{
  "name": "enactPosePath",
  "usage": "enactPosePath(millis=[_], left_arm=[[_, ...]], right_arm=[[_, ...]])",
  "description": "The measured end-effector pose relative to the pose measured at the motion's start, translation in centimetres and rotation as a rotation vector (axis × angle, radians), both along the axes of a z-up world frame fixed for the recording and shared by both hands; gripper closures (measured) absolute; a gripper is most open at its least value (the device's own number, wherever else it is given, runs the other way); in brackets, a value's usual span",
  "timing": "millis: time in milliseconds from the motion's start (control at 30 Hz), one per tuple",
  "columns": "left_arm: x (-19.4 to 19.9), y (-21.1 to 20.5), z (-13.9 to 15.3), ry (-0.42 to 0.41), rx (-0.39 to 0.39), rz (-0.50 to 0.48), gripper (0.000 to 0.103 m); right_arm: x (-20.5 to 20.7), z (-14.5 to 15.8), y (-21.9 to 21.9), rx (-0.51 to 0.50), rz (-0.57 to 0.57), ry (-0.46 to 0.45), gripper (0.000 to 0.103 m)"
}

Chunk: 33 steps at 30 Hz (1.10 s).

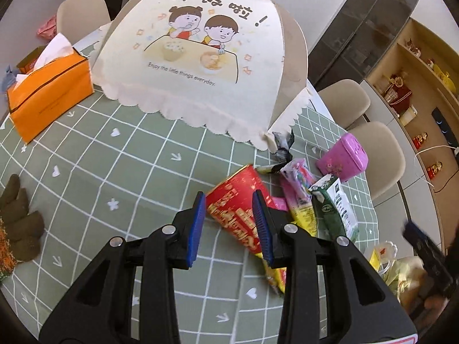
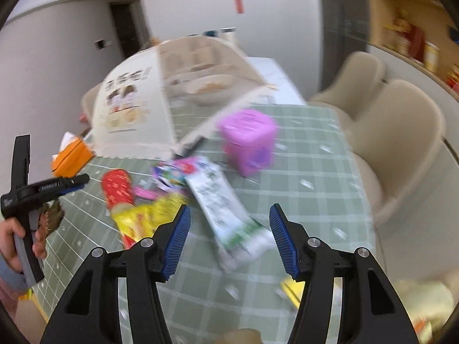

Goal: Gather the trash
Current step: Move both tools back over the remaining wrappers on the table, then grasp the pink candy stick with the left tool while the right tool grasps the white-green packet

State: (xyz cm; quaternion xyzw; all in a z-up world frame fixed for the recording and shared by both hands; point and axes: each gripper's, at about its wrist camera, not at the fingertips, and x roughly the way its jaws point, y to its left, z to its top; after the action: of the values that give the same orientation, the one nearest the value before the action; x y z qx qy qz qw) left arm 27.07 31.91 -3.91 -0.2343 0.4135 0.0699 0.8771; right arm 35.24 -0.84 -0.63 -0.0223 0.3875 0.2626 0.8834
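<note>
Left wrist view: early in the collecting, judging by the heap of litter lying on the table (image 1: pixel 120 154) with its green grid cloth. Left tongs (image 1: pixel 229 223) parted moderately, holding nothing, blue pads hanging above the near end of a crumpled red and yellow snack wrapper (image 1: pixel 238 200). Beside that, a pink and yellow pouch (image 1: pixel 298 189), a green and white carton-like pack (image 1: pixel 335 200) and a small purple plastic tub (image 1: pixel 342 157). Next move probably calls for lowering over the red wrapper and pinching its loose edge. Readable: "开饭啦!" and "Enjoy the little things everyday." on the cream fabric food cover (image 1: pixel 198 48); print on the orange tissue box (image 1: pixel 48 91) too small to read.

Right wrist view: heavily blurred. Right tongs (image 2: pixel 229 238) spread wide and empty, framing the white and green pack (image 2: pixel 226 212) on the table. Likely calls for steadying, then closing on it. No writing legible here.
</note>
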Motion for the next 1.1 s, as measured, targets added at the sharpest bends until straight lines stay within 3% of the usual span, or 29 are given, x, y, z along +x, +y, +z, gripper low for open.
enactPosePath(millis=[133, 300, 400, 500, 567, 867, 967, 1033, 1100], left_arm=[[-1.6, 0.3, -1.1, 0.026, -0.017, -0.019, 0.071], [-3.8, 0.7, -2.8, 0.069, -0.064, -0.037, 0.071], [-5.2, 1.2, -3.4, 0.083, -0.090, -0.036, 0.071], [-6.2, 2.0, -3.7, 0.088, -0.099, -0.021, 0.071], [-6.5, 2.7, -3.9, 0.088, -0.118, -0.011, 0.071], [-3.3, 2.4, -4.4, 0.070, -0.206, -0.065, 0.068], [-2.0, 0.8, -4.0, 0.059, -0.208, -0.115, 0.068], [-1.3, -0.2, -3.8, 0.057, -0.202, -0.145, 0.068], [-1.0, -1.2, -3.6, 0.060, -0.196, -0.167, 0.068]], right_arm=[[2.8, -2.3, 8.1, -0.070, 0.152, -0.001, 0.049], [5.0, -6.0, 14.6, -0.160, 0.244, -0.011, 0.050], [6.4, -8.3, 16.9, -0.253, 0.262, 0.008, 0.074], [6.1, -8.3, 16.2, -0.226, 0.245, 0.014, 0.089], [4.8, -7.6, 15.2, -0.199, 0.240, 0.019, 0.093], [-3.7, -6.1, 8.9, -0.209, 0.228, 0.038, 0.094], [-5.9, -6.4, 7.2, -0.199, 0.248, 0.088, 0.094], [-7.3, -6.4, 6.1, -0.204, 0.239, 0.096, 0.091], [-8.2, -6.0, 5.0, -0.187, 0.239, 0.081, 0.071]])
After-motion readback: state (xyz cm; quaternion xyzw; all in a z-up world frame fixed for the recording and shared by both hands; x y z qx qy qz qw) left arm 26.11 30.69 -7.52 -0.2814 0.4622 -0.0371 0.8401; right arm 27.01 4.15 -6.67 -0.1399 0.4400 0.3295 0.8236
